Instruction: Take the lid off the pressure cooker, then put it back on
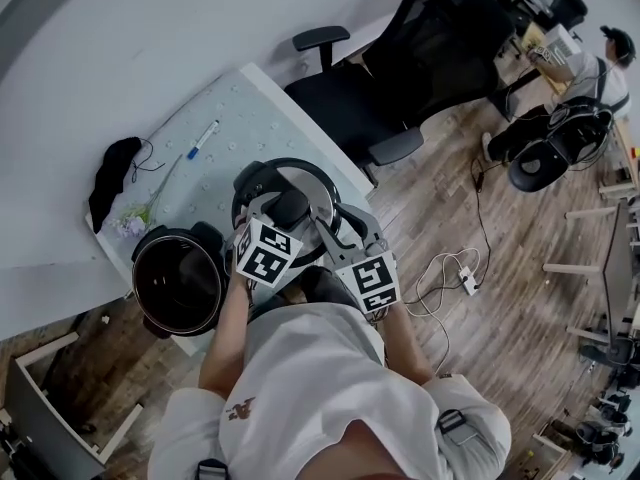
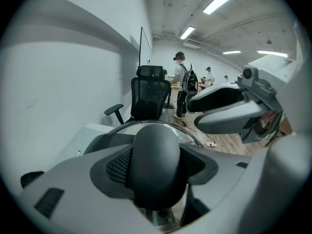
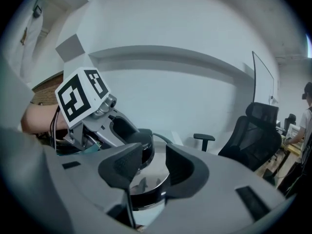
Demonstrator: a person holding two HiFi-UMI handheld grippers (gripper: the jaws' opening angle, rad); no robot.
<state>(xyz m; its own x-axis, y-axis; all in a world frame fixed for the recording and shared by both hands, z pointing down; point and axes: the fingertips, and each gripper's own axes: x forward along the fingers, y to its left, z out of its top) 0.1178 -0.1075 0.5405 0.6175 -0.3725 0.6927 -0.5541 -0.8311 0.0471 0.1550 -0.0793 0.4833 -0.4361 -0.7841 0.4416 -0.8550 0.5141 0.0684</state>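
Observation:
The round pressure-cooker lid (image 1: 312, 175) hangs above the white table (image 1: 235, 118), to the right of the open pot (image 1: 136, 278). My left gripper (image 1: 285, 210) is shut on the lid's black knob (image 2: 156, 165), which fills the gap between its pads in the left gripper view. My right gripper (image 1: 336, 226) reaches over the lid's right side. Its jaws stand apart with nothing between the pads (image 3: 117, 167). Through that gap show the lid's shiny top and near rim (image 3: 146, 193). Just past its tips is the left gripper (image 3: 122, 130) on the knob (image 3: 145, 149).
On the table lie a pen (image 1: 203, 138), a black cloth (image 1: 112, 176) and a small sprig of flowers (image 1: 130, 224). A black office chair (image 1: 400, 78) stands beyond the table's right edge. A cable and power strip (image 1: 462, 280) lie on the wooden floor. People stand at desks further off.

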